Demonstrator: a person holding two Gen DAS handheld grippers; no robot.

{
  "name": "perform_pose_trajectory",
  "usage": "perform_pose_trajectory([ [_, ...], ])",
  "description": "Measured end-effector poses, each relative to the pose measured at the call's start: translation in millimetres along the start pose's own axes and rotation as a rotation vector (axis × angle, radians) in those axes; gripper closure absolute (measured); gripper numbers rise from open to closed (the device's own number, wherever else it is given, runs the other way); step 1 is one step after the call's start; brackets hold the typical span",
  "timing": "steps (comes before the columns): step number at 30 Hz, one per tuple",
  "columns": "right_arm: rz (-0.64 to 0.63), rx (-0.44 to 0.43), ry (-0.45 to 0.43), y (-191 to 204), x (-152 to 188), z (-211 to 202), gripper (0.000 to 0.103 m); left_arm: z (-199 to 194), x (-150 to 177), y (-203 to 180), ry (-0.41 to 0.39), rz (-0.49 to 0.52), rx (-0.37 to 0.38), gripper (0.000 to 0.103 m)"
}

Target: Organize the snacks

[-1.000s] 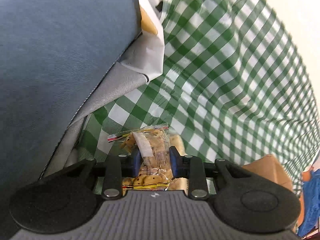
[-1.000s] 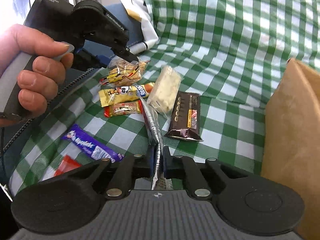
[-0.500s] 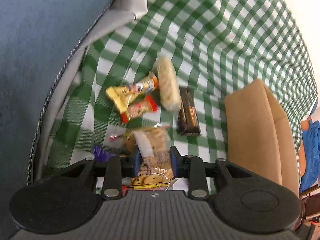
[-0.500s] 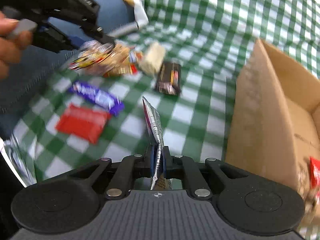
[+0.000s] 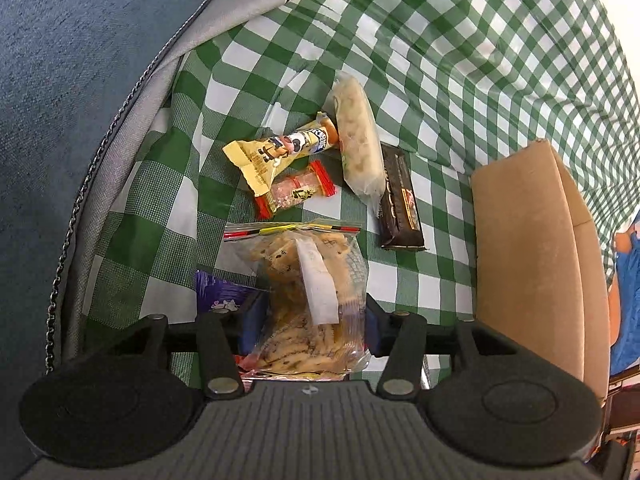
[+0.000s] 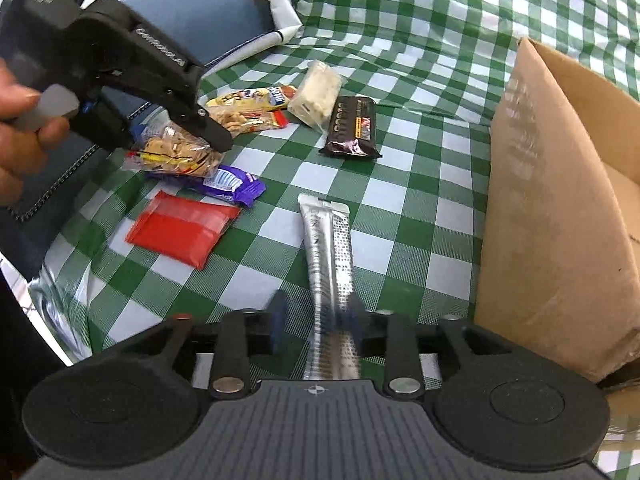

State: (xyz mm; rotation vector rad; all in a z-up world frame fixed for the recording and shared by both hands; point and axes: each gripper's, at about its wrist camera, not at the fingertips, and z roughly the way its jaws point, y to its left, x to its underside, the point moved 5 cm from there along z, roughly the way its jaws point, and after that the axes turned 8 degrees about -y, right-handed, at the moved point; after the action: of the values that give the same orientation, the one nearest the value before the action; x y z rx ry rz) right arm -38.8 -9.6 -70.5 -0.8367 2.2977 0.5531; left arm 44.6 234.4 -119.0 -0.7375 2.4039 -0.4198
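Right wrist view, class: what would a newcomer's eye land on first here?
Probably the silver snack stick lying on the green checked cloth between the right gripper's opening jaws. Next, the left gripper at upper left, its jaws opening around a cookie bag, and the cardboard box at right.

Lighting: bright, even daylight; soft shadows. Glare: far checked cloth [image 5: 500,52] washed out. Distortion: strong fisheye curvature at edges. Blur: right gripper [image 6: 316,320] fingertips motion-smeared.

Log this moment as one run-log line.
left gripper: jaws opening, cookie bag between | right gripper: jaws opening, silver bar on cloth | box: right
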Motion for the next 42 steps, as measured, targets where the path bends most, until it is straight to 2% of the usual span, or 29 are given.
perform_pose_trajectory([
  [4, 0.035, 0.006, 0.023, -4.1, 1.4, 9.0, 0.059, 1.2, 0.1, -3.9, -0.001, 0.0, 0.004, 0.042],
  [14, 0.059, 0.005, 0.014, -4.1, -0.1, 7.4, 0.057, 1.4, 0.3, -4.4, -0.004, -0.008, 0.011, 0.035],
  [18, 0.054, 0.03, 0.012, -6.8, 0.3, 6.8, 0.05, 1.3, 0.9, -5.2, -0.005, -0.003, 0.01, 0.034],
  [35, 0.014, 0.086, 0.023, -7.5, 2.0, 9.1, 0.05, 0.9, 1.0, -4.9, -0.008, 0.0, 0.008, 0.034],
  [37, 0.006, 0.081, 0.022, -6.5, 2.4, 8.9, 0.053, 1.0, 1.0, -5.0, -0.009, 0.0, 0.008, 0.034],
  [40, -0.015, 0.058, 0.019, -1.8, 2.9, 8.1, 0.067, 1.2, 1.0, -5.0, -0.009, 0.002, 0.008, 0.034],
  [42, -0.043, 0.06, 0.014, 1.5, 3.1, 7.7, 0.07, 1.3, 1.2, -5.1, -0.009, 0.003, 0.007, 0.033],
])
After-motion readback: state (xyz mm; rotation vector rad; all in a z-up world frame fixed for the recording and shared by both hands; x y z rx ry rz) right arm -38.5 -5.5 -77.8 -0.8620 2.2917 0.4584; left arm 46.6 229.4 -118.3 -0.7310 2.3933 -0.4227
